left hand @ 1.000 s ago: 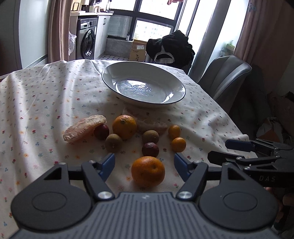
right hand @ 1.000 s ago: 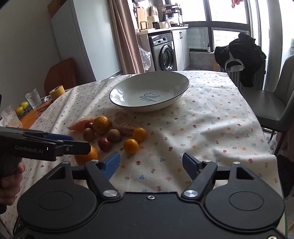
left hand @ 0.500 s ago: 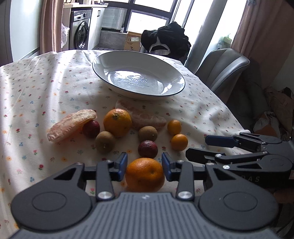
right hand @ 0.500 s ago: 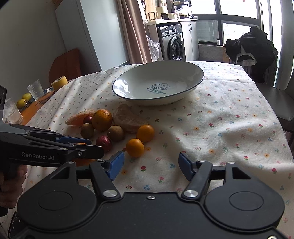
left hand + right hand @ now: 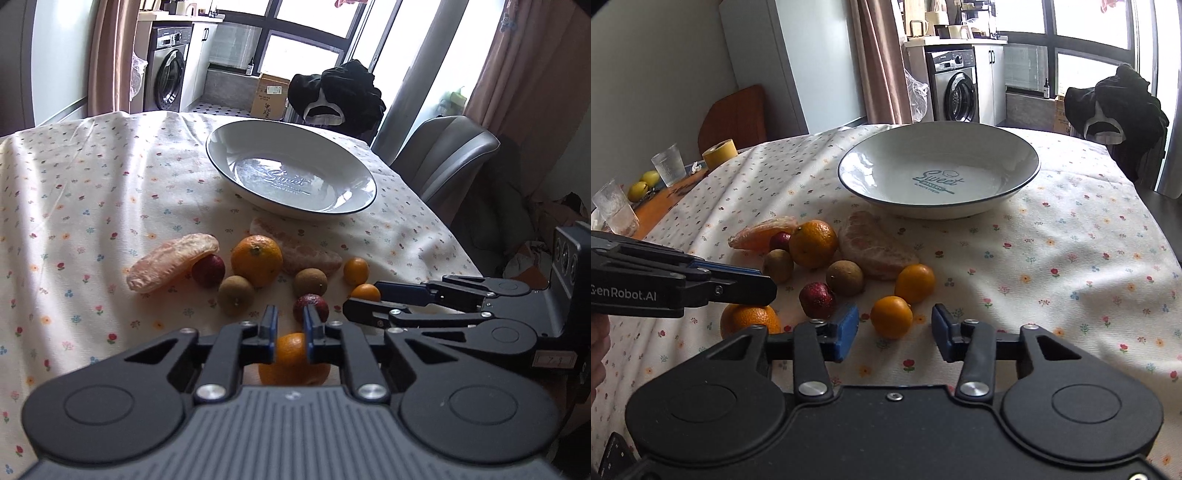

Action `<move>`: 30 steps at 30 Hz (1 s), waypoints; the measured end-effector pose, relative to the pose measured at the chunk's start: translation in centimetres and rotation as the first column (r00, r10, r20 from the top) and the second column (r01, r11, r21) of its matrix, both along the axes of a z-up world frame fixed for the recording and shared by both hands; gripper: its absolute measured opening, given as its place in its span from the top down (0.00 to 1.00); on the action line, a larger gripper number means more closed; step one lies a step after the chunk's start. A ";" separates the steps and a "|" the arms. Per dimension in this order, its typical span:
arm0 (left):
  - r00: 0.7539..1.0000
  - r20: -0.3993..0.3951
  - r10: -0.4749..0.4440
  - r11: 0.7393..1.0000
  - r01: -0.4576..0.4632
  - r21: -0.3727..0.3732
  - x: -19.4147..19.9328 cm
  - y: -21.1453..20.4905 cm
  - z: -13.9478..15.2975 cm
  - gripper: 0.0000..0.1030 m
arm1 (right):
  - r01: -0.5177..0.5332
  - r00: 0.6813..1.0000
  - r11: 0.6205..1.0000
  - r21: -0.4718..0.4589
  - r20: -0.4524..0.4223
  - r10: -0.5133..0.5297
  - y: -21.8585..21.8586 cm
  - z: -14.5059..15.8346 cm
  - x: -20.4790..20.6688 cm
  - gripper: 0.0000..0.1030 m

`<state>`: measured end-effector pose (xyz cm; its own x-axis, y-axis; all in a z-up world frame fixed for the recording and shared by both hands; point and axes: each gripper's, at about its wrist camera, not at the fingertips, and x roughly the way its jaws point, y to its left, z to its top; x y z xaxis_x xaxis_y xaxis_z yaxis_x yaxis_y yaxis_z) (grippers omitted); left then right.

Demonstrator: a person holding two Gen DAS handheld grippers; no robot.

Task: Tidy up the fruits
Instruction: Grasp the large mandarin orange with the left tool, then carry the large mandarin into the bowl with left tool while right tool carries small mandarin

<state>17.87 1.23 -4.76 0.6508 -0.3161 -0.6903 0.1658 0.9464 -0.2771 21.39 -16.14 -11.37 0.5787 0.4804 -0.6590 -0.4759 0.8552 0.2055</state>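
Observation:
Fruits lie on the flowered tablecloth before a white plate point(image 5: 354, 173) marked "Sweet" point(image 5: 1015, 147). My left gripper point(image 5: 290, 332) has its fingers nearly closed above a large orange point(image 5: 295, 365), which sits below them on the cloth; it also shows in the right wrist view point(image 5: 750, 319) under the left gripper point(image 5: 753, 290). My right gripper point(image 5: 894, 332) is open, with a small orange point(image 5: 891, 315) between its fingertips, untouched. Other fruit: a second large orange point(image 5: 256, 260), a dark red fruit point(image 5: 311, 306), brown fruits point(image 5: 236, 295), pomelo segments point(image 5: 173, 260).
Two drinking glasses point(image 5: 666, 170), a yellow tape roll point(image 5: 718, 153) and yellow fruit point(image 5: 639, 190) stand on bare wood at the far left. A grey chair point(image 5: 447, 155) stands by the table's right edge. A dark garment point(image 5: 336, 96) hangs beyond the table.
My left fingers have closed from wide open to a narrow gap and risen above the large orange. My right gripper has moved forward around the small orange.

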 end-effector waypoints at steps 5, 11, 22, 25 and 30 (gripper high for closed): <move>1.000 -0.005 0.009 0.999 -0.009 0.048 -0.4 -0.3 0.0 0.58 | -0.006 1.000 1.000 0.011 -0.007 0.006 0.0 0.0 0.0 0.78; 1.000 -0.009 -0.003 0.999 0.003 0.033 -1.2 -0.4 -0.6 0.45 | 0.002 1.000 1.000 0.026 -0.012 -0.002 -0.2 0.1 -0.4 0.78; 0.998 -0.053 -0.040 0.999 0.041 0.011 -3.3 -0.8 -1.8 0.46 | -0.004 1.000 0.999 0.033 -0.008 0.004 -0.4 0.0 -2.1 0.78; 0.997 -0.051 -0.059 0.998 0.059 0.012 -3.5 -0.9 -1.8 0.60 | -0.005 1.000 0.999 0.038 -0.009 0.005 -0.4 0.1 -2.5 0.78; 0.998 -0.016 -0.063 0.998 0.063 0.010 -3.6 -0.6 -0.9 0.61 | -0.004 1.000 0.999 0.041 0.005 0.003 -0.5 0.4 -2.8 0.78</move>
